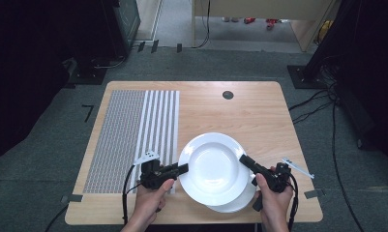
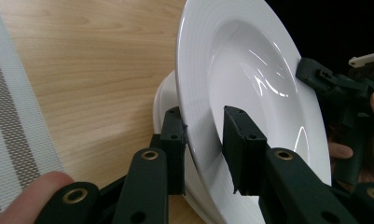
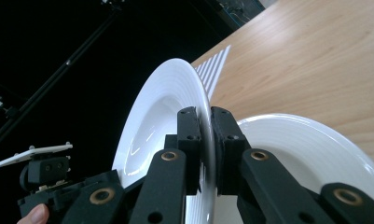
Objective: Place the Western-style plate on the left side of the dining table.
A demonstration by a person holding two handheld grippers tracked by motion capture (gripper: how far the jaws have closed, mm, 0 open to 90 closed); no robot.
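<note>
A white deep plate (image 1: 211, 166) hangs tilted just above a second white plate (image 1: 240, 204) that lies on the wooden table (image 1: 240, 111) near its front edge. My left gripper (image 1: 183, 168) is shut on the upper plate's left rim. In the left gripper view its pads (image 2: 175, 144) clamp the rim of that plate (image 2: 250, 74), and the lower plate (image 2: 163, 102) shows behind it. My right gripper (image 1: 243, 158) is shut on the opposite rim. The right gripper view has its jaws (image 3: 204, 112) pinching the thin edge of the plate (image 3: 161, 107) over the lower plate (image 3: 306, 149).
A grey and white striped placemat (image 1: 128, 130) covers the table's left part, close to my left hand. A round cable hole (image 1: 228, 94) sits at the table's far middle. Bare wood lies behind the plates. Cables run over the floor at the right.
</note>
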